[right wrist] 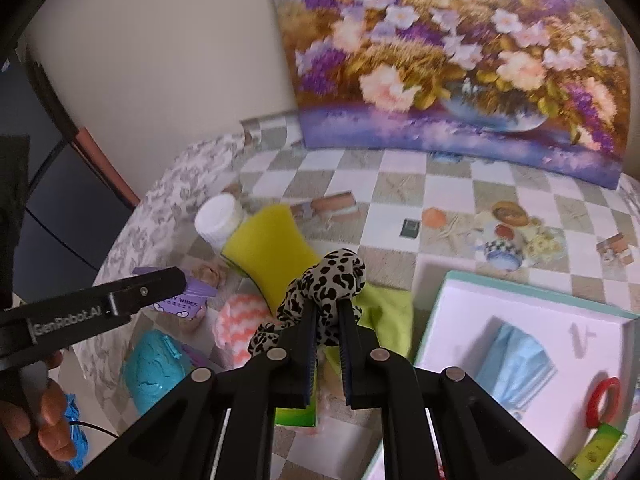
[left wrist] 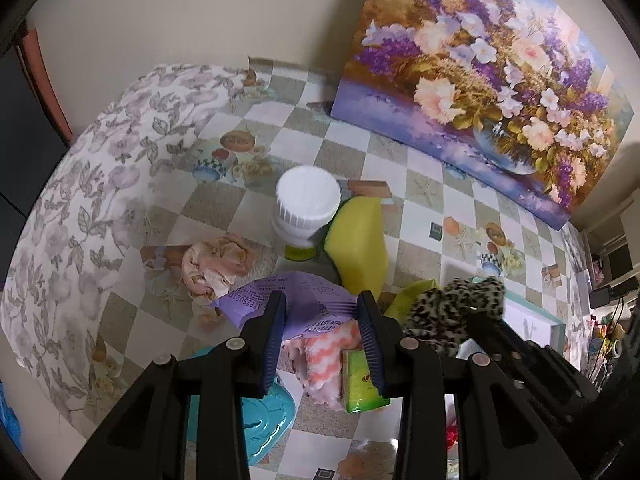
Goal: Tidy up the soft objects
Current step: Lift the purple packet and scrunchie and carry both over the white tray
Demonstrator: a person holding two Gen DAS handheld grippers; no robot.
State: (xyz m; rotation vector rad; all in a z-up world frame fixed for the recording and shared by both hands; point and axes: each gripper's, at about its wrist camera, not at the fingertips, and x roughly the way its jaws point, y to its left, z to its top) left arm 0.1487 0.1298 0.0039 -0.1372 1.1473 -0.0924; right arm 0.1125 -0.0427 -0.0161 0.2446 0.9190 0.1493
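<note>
Two hand-held grippers work over a checkered surface (left wrist: 360, 152) crowded with soft things. The right hand-held gripper (right wrist: 326, 316) is clenched on a leopard-print scrunchie (right wrist: 332, 280), its jaws pinching the fabric so that the scrunchie bunches up above the fingertips — lifted clear of the pile below. In the left wrist view the same scrunchie (left wrist: 456, 312) shows at the right, beside the left hand-held gripper (left wrist: 322, 312).

The left hand-held gripper grasps a purple pack of wipes (left wrist: 288, 300) between its blue pads (left wrist: 276, 340), the pack sticking out past the fingertips. Under it lie a pink-and-white chevron cloth (left wrist: 324, 364) and a green packet (left wrist: 362, 384), with a turquoise object (left wrist: 264, 420) lower left.

A yellow sponge (right wrist: 268, 248) leans against a white-capped bottle (right wrist: 218, 220) near the middle of the surface, and a crumpled peach cloth (left wrist: 216, 264) lies just left of them. A lime-green cloth (right wrist: 384, 312) sits beneath the scrunchie.

To the right stands a white box with a teal rim (right wrist: 520, 292) — inside it a light blue face mask (right wrist: 516, 364), a red ring (right wrist: 604, 400) and another green packet (right wrist: 596, 452). A flower painting (right wrist: 460, 60) leans against the wall behind.
</note>
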